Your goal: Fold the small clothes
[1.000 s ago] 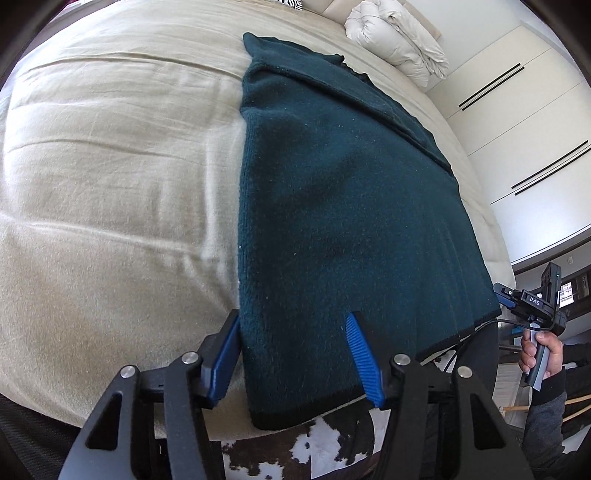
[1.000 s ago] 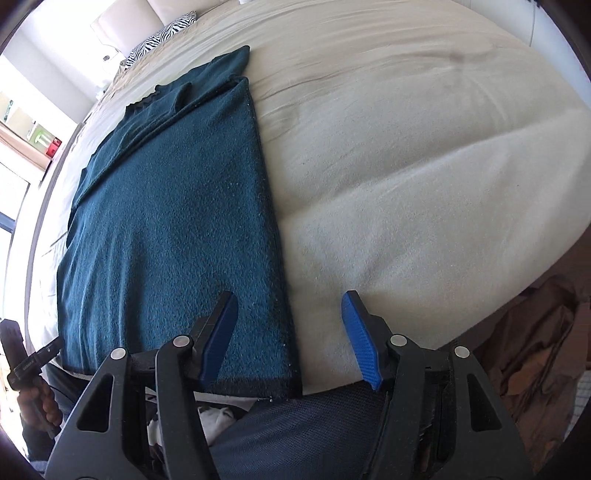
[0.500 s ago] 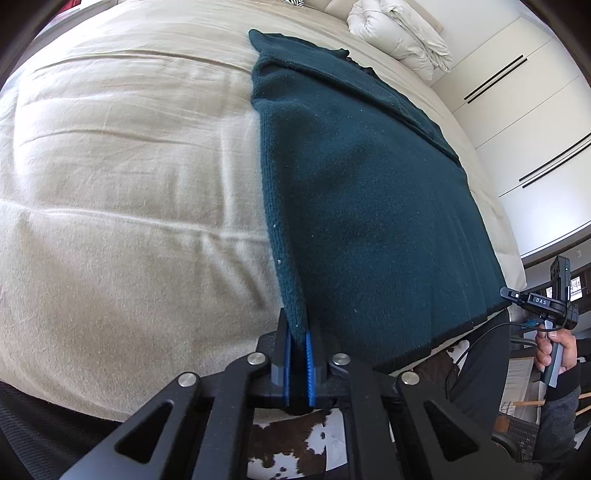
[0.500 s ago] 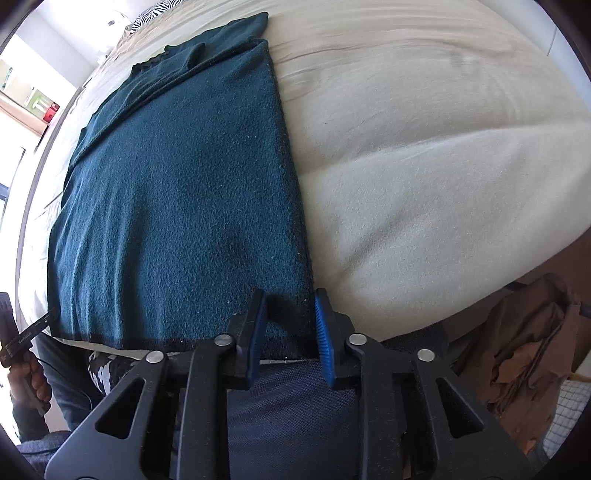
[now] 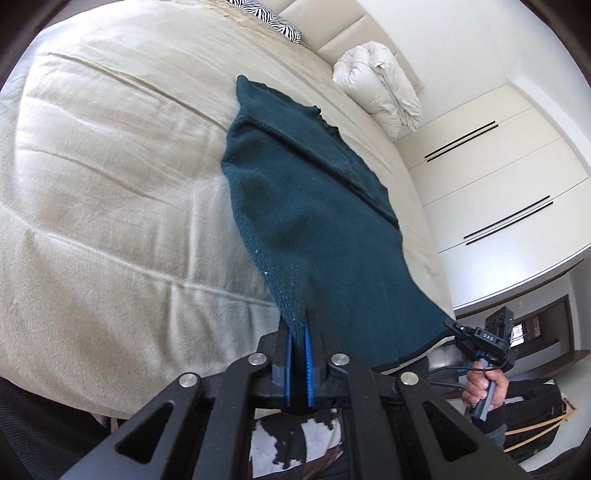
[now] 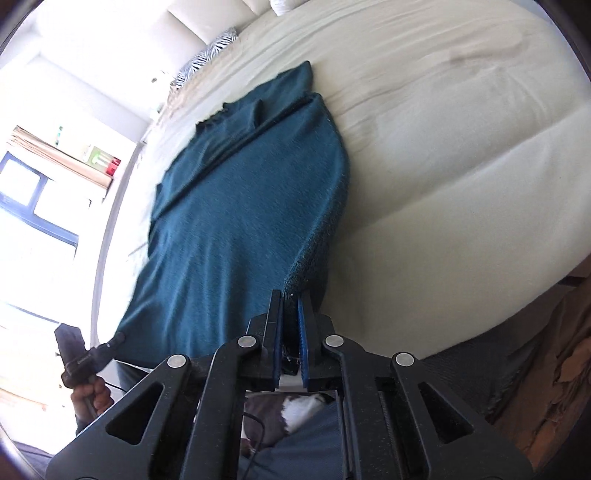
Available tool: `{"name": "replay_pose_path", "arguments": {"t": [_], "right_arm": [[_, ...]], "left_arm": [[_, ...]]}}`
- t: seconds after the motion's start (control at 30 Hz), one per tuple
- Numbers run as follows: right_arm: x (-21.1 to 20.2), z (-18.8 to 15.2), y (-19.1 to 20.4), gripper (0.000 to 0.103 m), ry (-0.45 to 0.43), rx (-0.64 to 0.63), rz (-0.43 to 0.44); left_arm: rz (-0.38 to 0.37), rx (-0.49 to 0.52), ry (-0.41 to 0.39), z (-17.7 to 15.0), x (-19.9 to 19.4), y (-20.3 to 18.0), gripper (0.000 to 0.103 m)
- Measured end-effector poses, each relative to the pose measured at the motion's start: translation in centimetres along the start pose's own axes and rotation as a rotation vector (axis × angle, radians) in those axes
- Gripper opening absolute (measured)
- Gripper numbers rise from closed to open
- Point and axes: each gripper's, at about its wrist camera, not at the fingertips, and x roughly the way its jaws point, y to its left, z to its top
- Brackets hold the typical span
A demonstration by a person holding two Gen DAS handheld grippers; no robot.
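Observation:
A dark teal knit sweater [image 5: 314,221] lies lengthwise on a cream bed [image 5: 110,184], its sleeves folded in at the far end. My left gripper [image 5: 299,332] is shut on the sweater's near left hem corner and holds it raised off the bed. My right gripper [image 6: 290,299] is shut on the near right hem corner of the sweater [image 6: 240,221], also raised. The hem hangs between both grippers. The right gripper shows in the left wrist view [image 5: 480,339], and the left gripper in the right wrist view [image 6: 85,358].
A rolled white duvet [image 5: 380,88] and a zebra-print pillow [image 5: 280,26] lie at the head of the bed. White wardrobe doors [image 5: 498,177] stand to the right. A window [image 6: 33,206] is on the left. A cowhide rug [image 5: 295,443] lies below the bed's edge.
Both grippers went from open to shut on the hem corners, then lifted the near end of the sweater off the bed.

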Motion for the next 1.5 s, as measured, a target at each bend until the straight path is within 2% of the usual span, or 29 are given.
{"name": "replay_pose_path", "arguments": {"t": [0.1,0.3,0.5,0.67,1.03,1.27,1.5], "right_arm": [[0.0,1.5,0.5,0.006,-0.037,0.036,0.072],[0.6,5.3,1.5,0.006,-0.108,0.080,0.143],[1.3,10.6,1.8,0.006,-0.186,0.143,0.206],[3.3,15.4,2.5,0.006,-0.224,0.153,0.203],[10.2,25.3,2.6,0.006,-0.257,0.165,0.127],[16.3,30.4,1.7,0.006,-0.227,0.187,0.060],[20.5,34.3,0.8,0.006,-0.223,0.232,0.030]], "left_arm": [[-0.066,-0.042,-0.040,1.1,-0.8,-0.5,0.006],[-0.155,-0.149,-0.109,4.0,-1.2,0.2,0.006],[-0.199,-0.226,-0.176,8.7,-0.8,0.8,0.006],[-0.229,-0.285,-0.214,13.1,0.8,1.6,0.006],[-0.224,-0.354,-0.236,22.4,6.0,2.9,0.006],[-0.175,-0.359,-0.229,27.4,9.5,3.9,0.006],[-0.093,-0.322,-0.216,31.5,13.5,5.0,0.007]]}}
